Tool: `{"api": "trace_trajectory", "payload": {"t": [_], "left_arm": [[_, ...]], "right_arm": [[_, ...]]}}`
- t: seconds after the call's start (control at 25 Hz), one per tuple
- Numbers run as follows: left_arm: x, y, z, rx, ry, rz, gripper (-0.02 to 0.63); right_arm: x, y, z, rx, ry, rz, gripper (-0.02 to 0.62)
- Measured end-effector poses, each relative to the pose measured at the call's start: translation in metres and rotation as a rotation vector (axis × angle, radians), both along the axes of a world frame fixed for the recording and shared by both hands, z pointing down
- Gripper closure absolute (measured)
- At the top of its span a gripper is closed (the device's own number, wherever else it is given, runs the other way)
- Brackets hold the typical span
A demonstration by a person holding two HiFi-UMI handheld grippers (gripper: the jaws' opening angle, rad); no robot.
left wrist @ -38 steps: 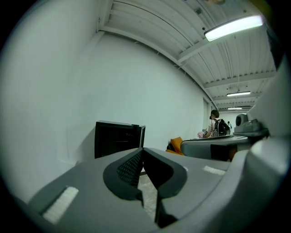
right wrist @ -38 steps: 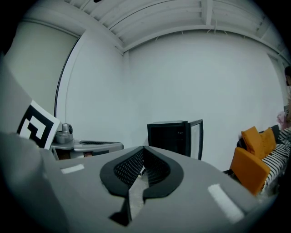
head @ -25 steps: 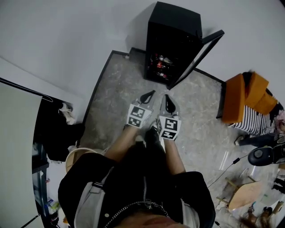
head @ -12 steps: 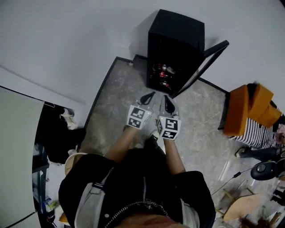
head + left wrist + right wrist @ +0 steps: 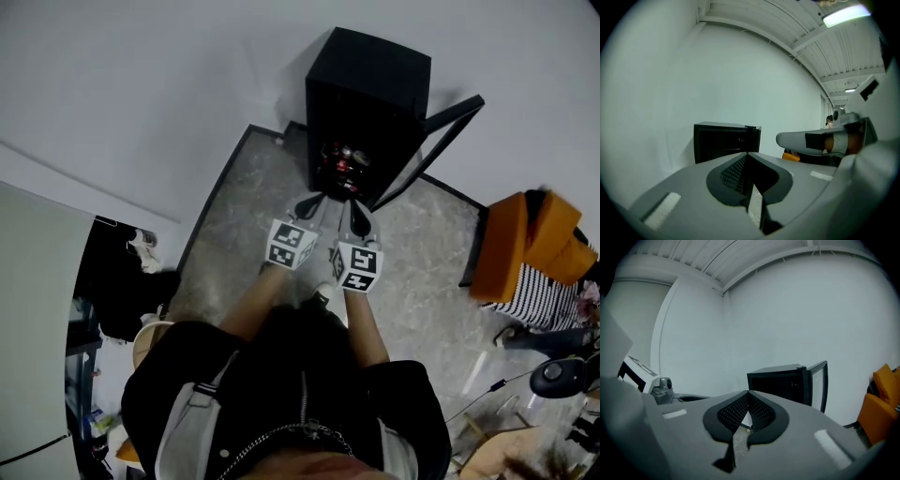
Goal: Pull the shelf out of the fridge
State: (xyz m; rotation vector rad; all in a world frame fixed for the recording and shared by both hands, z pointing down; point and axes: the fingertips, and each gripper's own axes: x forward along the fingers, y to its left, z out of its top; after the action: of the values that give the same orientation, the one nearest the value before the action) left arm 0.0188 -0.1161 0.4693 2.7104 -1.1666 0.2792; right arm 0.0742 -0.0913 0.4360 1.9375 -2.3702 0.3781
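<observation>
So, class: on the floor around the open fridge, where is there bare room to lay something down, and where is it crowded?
Bare floor lies left of the fridge, bordered by the wall. Another free patch lies between the open door and the orange seat. It is crowded at the lower right, with clutter.

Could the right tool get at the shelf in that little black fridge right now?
Probably, though not from here: the fridge door stands open and nothing stands in the way, but the right tool is short of the shelf, jaws shut.
</observation>
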Motion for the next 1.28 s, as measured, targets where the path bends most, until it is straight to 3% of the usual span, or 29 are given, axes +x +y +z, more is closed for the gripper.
{"api": "trace_trajectory", "payload": {"t": [0.8, 1.28], "left_arm": [[0.023, -0.047, 0.006, 0.001, 0.002, -0.012, 0.597], [0.026, -0.11, 0.013, 0.015, 0.029, 0.008, 0.597]], "right_arm": [[0.055, -0.034, 0.01, 0.0, -0.009, 0.041, 0.592], [0.057, -0.083, 0.029, -0.033, 0.04, 0.039, 0.592]]}}
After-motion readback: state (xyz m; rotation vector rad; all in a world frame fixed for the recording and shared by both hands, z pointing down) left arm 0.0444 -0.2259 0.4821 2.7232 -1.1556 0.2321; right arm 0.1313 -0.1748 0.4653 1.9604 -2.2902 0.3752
